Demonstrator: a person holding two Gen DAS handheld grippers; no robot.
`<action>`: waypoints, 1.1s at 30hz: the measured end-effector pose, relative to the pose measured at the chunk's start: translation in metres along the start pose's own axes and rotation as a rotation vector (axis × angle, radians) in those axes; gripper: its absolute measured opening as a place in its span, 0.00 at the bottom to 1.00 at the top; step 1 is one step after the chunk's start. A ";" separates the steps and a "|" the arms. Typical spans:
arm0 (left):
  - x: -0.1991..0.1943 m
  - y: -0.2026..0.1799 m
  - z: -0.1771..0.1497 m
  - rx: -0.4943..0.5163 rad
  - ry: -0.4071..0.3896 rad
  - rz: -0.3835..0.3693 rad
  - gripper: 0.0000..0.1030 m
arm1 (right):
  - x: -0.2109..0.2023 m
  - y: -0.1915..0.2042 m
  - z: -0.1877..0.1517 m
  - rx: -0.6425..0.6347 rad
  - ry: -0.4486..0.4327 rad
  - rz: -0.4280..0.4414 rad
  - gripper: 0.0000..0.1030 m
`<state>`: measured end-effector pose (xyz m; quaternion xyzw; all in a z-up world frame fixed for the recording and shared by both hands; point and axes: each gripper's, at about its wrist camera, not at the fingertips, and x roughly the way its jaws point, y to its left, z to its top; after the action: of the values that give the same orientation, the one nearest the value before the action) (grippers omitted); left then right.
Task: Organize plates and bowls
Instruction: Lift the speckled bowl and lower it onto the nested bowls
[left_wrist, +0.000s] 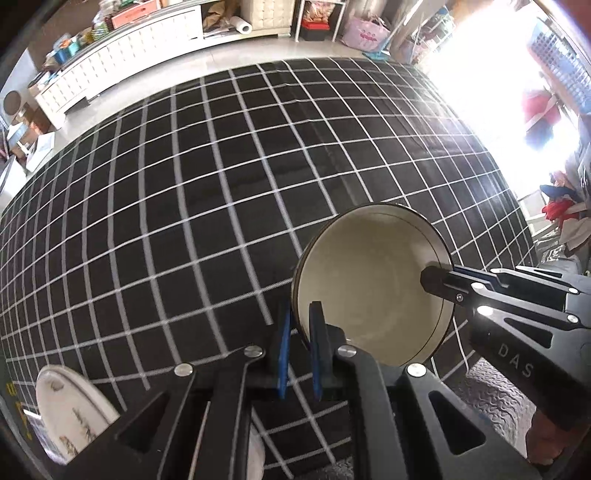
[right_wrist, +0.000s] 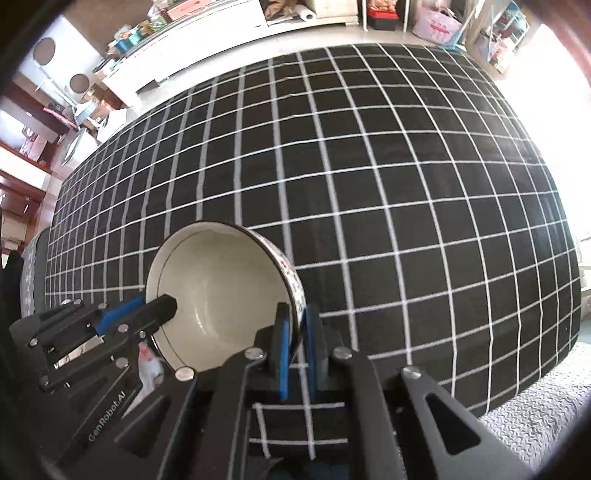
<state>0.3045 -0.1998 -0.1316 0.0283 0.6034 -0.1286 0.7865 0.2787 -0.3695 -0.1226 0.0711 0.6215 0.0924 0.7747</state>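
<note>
Nearest the cameras, a single bowl (left_wrist: 373, 284) is gripped by both tools at once. The left gripper (left_wrist: 301, 354) has its jaws clamped on the bowl's left rim wall, one blue pad inside and one outside; the right gripper (right_wrist: 295, 350) is clamped in the same way on the opposite rim. Each tool is also seen from the other's camera, biting the far edge.

The bowl is held in the air above the black checked cloth (right_wrist: 369, 184) that covers the desk, and appears tipped, its cream interior turned toward the cameras and its patterned outer wall facing away. Being round, it has no long axis; its mouth points up and back toward the person.

At the lower left of the left wrist view, a decorated white plate (left_wrist: 70, 410) lies near the desk's edge, partly hidden by the tool.

The step in hand is judged to be the carrying of the bowl to its place. An even grip and level lowering are called for next, with both jaws released together.

Beyond the desk, white cabinets (left_wrist: 122, 62) and household clutter are seen.
</note>
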 end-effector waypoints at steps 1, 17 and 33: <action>-0.005 0.003 -0.003 -0.006 -0.005 0.002 0.08 | -0.004 0.007 -0.003 -0.006 -0.003 0.001 0.11; -0.077 0.077 -0.074 -0.086 -0.074 0.086 0.07 | -0.024 0.109 -0.032 -0.116 -0.040 0.040 0.11; -0.049 0.124 -0.125 -0.165 0.007 0.100 0.07 | 0.016 0.152 -0.054 -0.170 0.067 0.041 0.11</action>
<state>0.2043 -0.0468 -0.1324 -0.0060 0.6124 -0.0388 0.7896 0.2214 -0.2183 -0.1152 0.0147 0.6354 0.1629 0.7546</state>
